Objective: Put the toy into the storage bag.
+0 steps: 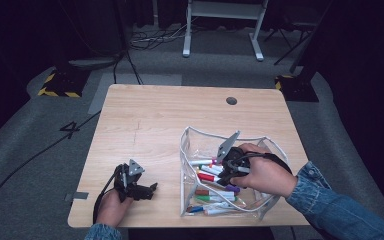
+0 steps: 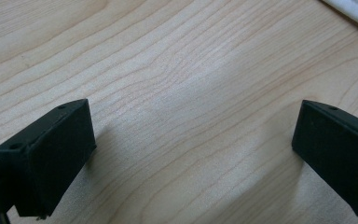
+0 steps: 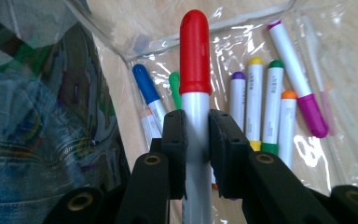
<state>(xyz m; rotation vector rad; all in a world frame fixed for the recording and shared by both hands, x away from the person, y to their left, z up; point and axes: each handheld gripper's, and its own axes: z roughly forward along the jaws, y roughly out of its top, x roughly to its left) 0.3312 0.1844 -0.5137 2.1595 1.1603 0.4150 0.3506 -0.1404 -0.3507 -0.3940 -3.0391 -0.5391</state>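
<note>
A clear plastic pouch (image 1: 190, 137) with a white rim lies open on the wooden table (image 1: 150, 120) and holds several coloured markers (image 1: 215, 197). My right gripper (image 1: 223, 176) reaches into the pouch. In the right gripper view its jaws are shut on a white marker with a red cap (image 3: 195, 51), which points away above the markers on the pouch floor (image 3: 256, 107). My left gripper (image 1: 152, 189) rests near the table's front left edge, apart from the pouch. Its two black fingers (image 2: 51, 154) stand wide apart over bare wood, nothing between them.
A round grommet hole (image 1: 231, 100) sits at the table's far right. A denim sleeve (image 1: 340, 205) comes in from the lower right. Cables (image 1: 40, 150) run across the grey floor at the left, and a white frame (image 1: 225, 25) stands beyond the table.
</note>
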